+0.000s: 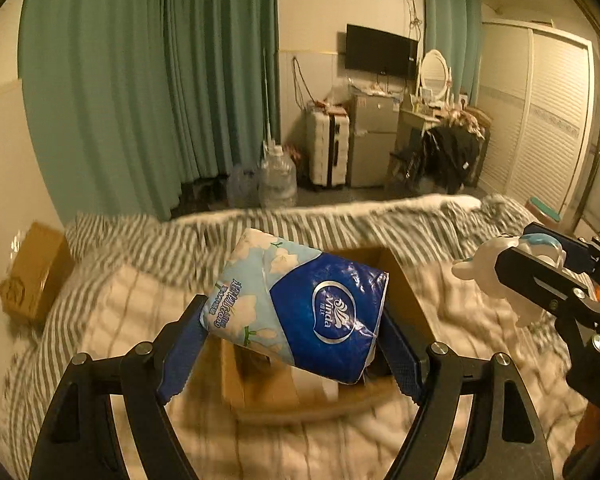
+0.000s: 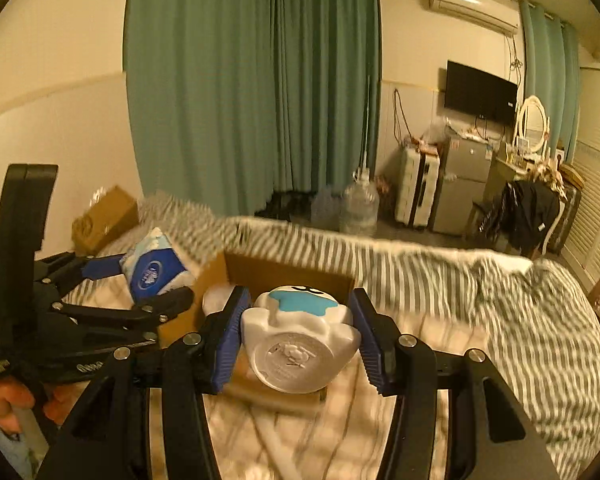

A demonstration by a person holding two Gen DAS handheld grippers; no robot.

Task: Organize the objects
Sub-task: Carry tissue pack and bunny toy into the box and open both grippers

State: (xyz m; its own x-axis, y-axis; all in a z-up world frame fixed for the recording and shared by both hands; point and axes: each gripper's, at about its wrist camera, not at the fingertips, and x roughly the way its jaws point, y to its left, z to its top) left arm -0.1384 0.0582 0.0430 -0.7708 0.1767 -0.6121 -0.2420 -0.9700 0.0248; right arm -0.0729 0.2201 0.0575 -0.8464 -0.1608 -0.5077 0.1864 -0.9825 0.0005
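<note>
Left wrist view: left gripper (image 1: pixel 296 340) spread wide, clamping Vinda tissue pack (image 1: pixel 300 304) by its ends, above open cardboard box (image 1: pixel 404 292) on striped bedding (image 1: pixel 140 240), presumably for boxing.

Right wrist view: right gripper (image 2: pixel 298 336) half-closed on white-and-blue figurine (image 2: pixel 300 336), base towards camera, likewise over box.

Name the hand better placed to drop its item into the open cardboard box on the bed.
Probably right: its gripper holds the white figurine nearest the box.

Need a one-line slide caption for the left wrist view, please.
Left tongs hold a Vinda tissue pack above an open cardboard box on the striped bed.
</note>
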